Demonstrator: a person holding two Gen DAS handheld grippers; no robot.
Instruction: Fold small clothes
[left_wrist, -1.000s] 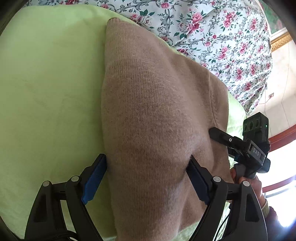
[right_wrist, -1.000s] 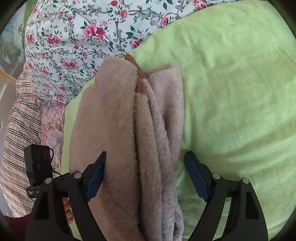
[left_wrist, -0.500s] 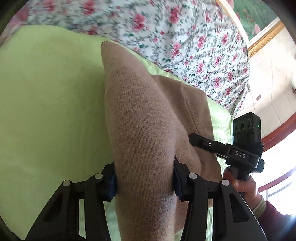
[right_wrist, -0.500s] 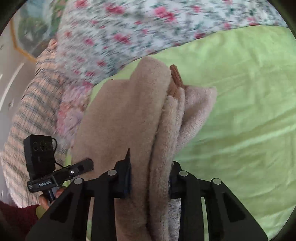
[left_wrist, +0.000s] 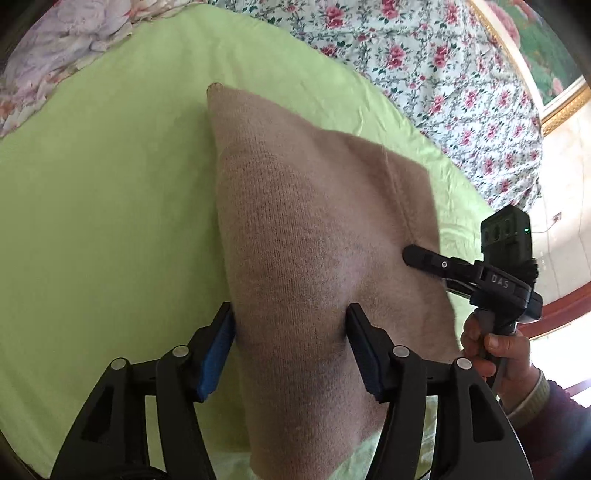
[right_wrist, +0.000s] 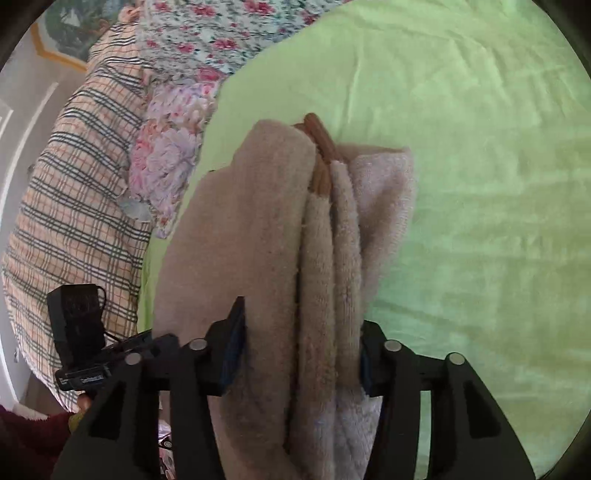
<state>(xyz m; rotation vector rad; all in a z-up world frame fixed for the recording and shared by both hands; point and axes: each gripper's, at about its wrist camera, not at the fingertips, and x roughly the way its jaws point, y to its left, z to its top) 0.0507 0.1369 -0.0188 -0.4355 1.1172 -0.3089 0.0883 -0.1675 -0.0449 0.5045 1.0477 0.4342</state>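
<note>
The left gripper is reaching forward over the bed with its blue-padded fingers squeezing a thick folded edge of the tan knit sweater, so it's gripping that. The right gripper is coming in from the other side, and the person's right hand is wrapping around its handle; its jaws are pinching the stacked fuzzy layers of the same sweater, narrowed down to the bundle's thickness. The sweater is lying folded on the light green sheet, bunching up between both grippers. Further out, a floral quilt is sitting behind it, and a plaid blanket is piling up off to the side, partly behind the left gripper's camera body.
</note>
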